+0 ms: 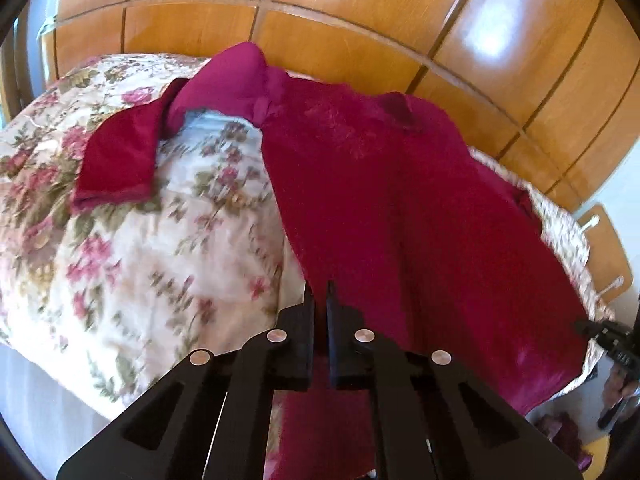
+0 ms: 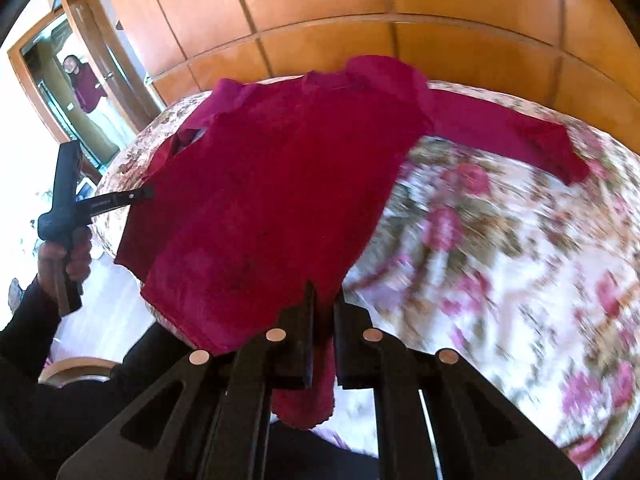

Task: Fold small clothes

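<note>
My left gripper (image 1: 320,292) is closed on the bottom hem of the dark red long-sleeved knitted sweater (image 1: 380,208), with a strip of the red fabric pinched between the two black fingers (image 1: 306,320) and a fold of it hanging below them. My right gripper (image 2: 322,300) is likewise closed on the hem at the opposite bottom corner; a scalloped edge of the fabric hangs down between and beneath its fingers (image 2: 306,320). The sweater lies spread, neck end away from me, on the bed with the cream quilted cover printed with pink roses and green leaves (image 1: 160,260). In the left wrist view, one sleeve (image 1: 120,160) is bent outward to the left and rests flat on the cover. In the right wrist view, the other sleeve (image 2: 512,136) extends to the right across the cover. The hem edge is raised off the cover between the two grippers (the right wrist view is motion-blurred, so fine detail of the cover cannot be read). Behind the bed stands a glossy orange-brown panelled wooden wall (image 1: 360,20). My left hand (image 2: 64,256) holds the left gripper's black handle at the left edge of the right wrist view.
</note>
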A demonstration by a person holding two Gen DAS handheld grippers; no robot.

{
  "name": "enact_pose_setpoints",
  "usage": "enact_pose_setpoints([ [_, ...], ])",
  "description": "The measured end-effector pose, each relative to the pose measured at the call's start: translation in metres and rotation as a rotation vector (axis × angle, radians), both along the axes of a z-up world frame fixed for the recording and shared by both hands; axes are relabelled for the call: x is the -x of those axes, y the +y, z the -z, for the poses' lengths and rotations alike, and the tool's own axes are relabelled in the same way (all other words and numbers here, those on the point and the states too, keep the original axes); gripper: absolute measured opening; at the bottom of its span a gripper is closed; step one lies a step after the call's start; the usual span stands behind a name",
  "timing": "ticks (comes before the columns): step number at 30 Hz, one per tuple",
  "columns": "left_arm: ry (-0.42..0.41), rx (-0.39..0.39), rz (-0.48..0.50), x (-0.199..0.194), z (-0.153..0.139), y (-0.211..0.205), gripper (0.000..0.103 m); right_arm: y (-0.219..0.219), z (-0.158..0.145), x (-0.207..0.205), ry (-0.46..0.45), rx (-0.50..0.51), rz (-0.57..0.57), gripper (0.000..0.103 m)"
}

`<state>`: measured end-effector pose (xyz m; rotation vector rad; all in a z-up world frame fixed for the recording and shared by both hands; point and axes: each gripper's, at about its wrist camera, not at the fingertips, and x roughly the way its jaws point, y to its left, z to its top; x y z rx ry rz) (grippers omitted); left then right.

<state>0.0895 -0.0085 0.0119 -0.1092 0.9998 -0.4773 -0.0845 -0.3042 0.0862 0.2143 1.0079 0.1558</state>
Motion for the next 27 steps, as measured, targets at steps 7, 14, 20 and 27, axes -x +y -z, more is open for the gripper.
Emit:
enact_pose_setpoints([
  [7, 0.094, -0.159, -0.051, 0.023, 0.049, 0.025, 0.003, -0.004, 0.07, 0.024, 0.181, -0.025, 0.087, 0.006],
  [14, -0.001, -0.185, -0.107, 0.021, 0.022, 0.007, 0.004, -0.018, 0.055, 0.007, 0.119, -0.061, 0.087, 0.041],
  [20, -0.054, -0.138, -0.04, 0.009, 0.008, -0.039, 0.004, -0.116, 0.041, -0.02, -0.011, -0.033, 0.421, 0.05],
  [27, -0.031, -0.133, 0.106, 0.003, 0.021, -0.118, 0.006, -0.194, 0.047, -0.106, -0.053, 0.278, 0.61, 0.058],
])
